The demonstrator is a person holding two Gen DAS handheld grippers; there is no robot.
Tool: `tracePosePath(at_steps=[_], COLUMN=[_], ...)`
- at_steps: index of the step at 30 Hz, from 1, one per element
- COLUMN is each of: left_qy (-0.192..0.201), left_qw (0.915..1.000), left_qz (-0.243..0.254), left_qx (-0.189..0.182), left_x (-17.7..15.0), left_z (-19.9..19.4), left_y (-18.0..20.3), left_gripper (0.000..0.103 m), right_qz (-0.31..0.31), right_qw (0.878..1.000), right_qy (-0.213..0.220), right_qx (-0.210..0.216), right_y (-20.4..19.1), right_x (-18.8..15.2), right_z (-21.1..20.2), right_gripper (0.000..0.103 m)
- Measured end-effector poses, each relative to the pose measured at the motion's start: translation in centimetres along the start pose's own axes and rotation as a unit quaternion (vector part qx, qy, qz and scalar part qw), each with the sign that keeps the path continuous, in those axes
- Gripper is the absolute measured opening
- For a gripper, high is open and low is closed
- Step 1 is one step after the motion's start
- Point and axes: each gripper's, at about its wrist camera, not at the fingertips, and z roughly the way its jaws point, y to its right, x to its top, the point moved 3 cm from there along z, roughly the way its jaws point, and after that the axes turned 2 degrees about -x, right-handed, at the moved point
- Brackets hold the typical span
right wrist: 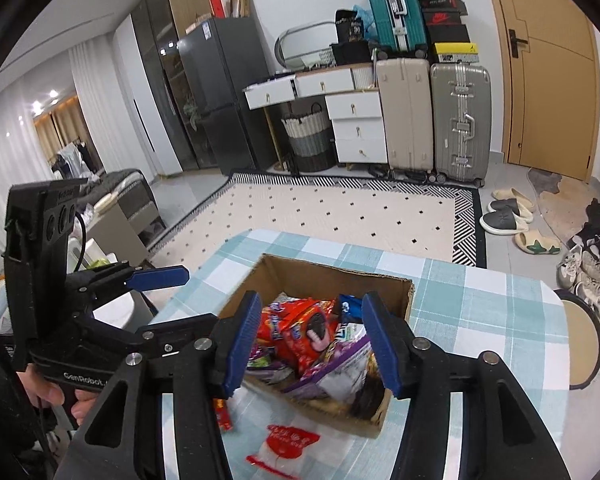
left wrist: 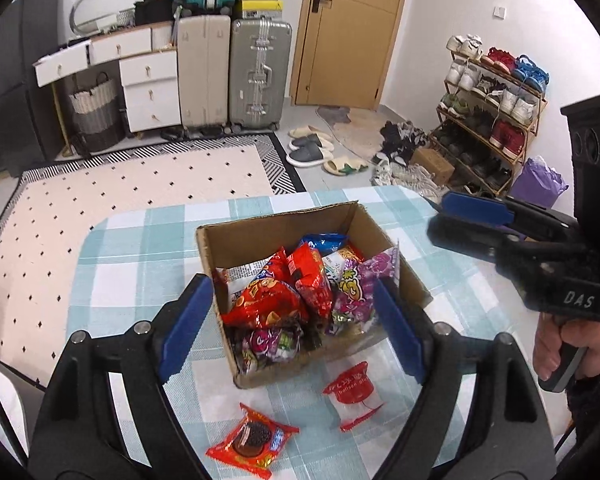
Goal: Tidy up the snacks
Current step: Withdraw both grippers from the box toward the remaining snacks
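Note:
A cardboard box (left wrist: 260,236) full of snack packets sits on the checked tablecloth; it also shows in the right wrist view (right wrist: 320,276). In front of it lie a red Oreo packet (left wrist: 252,438) and a red-and-clear jelly cup packet (left wrist: 354,396), the latter also in the right wrist view (right wrist: 288,446). My left gripper (left wrist: 292,332) is open and empty, above the box's near side. My right gripper (right wrist: 316,344) is open and empty, over the box; it shows from the side in the left wrist view (left wrist: 460,220).
The table (left wrist: 140,256) with the blue checked cloth ends ahead at a rounded edge. Beyond are a patterned rug (left wrist: 140,184), suitcases (left wrist: 260,76), white drawers (left wrist: 148,92), a shoe rack (left wrist: 496,116) and a round stool (right wrist: 584,348).

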Motion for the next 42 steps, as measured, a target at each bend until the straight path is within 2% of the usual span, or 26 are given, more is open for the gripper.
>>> tracePosePath(at_steps=[9, 13, 22, 25, 27, 34, 42], left_qy=[0.05, 0.065, 0.089, 0.099, 0.11, 0.112, 0.095], left_qw=[0.9985, 0.9978, 0.9953, 0.994, 0.9925, 0.9909, 0.9896], left_qz=[0.012, 0.0, -0.013, -0.023, -0.028, -0.047, -0.065], left_qx=[0.019, 0.015, 0.035, 0.039, 0.043, 0.059, 0.086], left_x=[-2.9, -4.8, -9.2, -10.4, -11.1, -14.3, -18.2], left_z=[-7.1, -9.7, -13.7, -14.6, -15.1, -14.6, -10.3], left_y=[2.2, 3.1, 4.9, 4.7, 4.6, 3.0, 0.5], left_gripper=[0.086, 0.088, 0.089, 0.102, 0.102, 0.102, 0.102], right_qz=[-0.001, -0.004, -0.001, 0.006, 0.01, 0.026, 0.039], right_qw=[0.998, 0.997, 0.993, 0.992, 0.991, 0.991, 0.996], right_qy=[0.057, 0.083, 0.117, 0.125, 0.131, 0.131, 0.078], right_qx=[0.01, 0.01, -0.005, -0.004, -0.005, -0.01, -0.025], right_y=[-2.8, -4.2, -6.2, -6.7, -6.6, -6.8, -6.2], right_x=[-2.9, -4.9, -9.3, -10.8, -11.2, -14.3, -18.7], right_z=[-6.1, -8.4, -11.6, -12.5, -12.8, -12.9, -8.6], right_gripper=[0.08, 0.088, 0.097, 0.099, 0.1, 0.101, 0.101])
